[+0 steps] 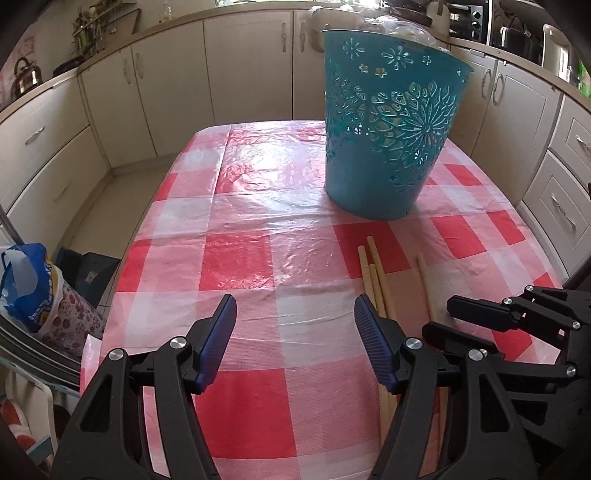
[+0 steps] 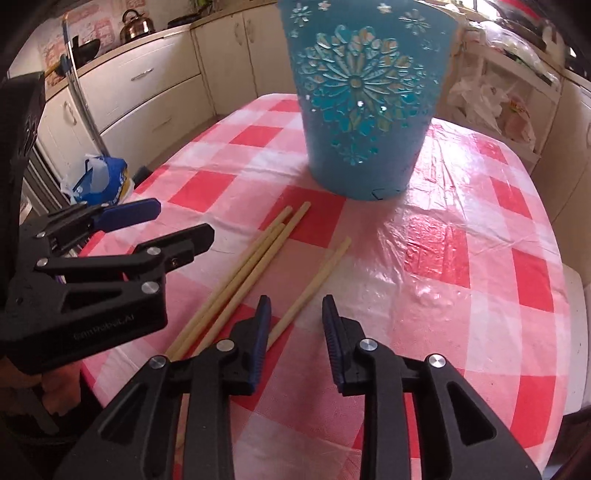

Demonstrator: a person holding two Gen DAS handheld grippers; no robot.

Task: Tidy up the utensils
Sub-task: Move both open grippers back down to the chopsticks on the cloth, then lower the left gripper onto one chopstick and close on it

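Several wooden chopsticks [image 2: 255,254] lie on the red-and-white checked tablecloth, in front of a tall teal perforated bucket [image 2: 364,96]. In the left wrist view the chopsticks [image 1: 373,266] lie right of centre and the bucket [image 1: 388,122] stands behind them. My left gripper [image 1: 295,314] is open and empty, just left of the chopsticks; it also shows in the right wrist view [image 2: 177,221]. My right gripper [image 2: 295,317] is open and empty, low over the near end of one separate chopstick [image 2: 317,280]; it shows in the left wrist view [image 1: 450,317].
The table [image 1: 240,221] is covered with glossy plastic. Cream kitchen cabinets [image 1: 177,85] run around the room. A blue and white bag [image 1: 26,284] sits beside the table's left edge. A kettle [image 2: 137,26] stands on the counter.
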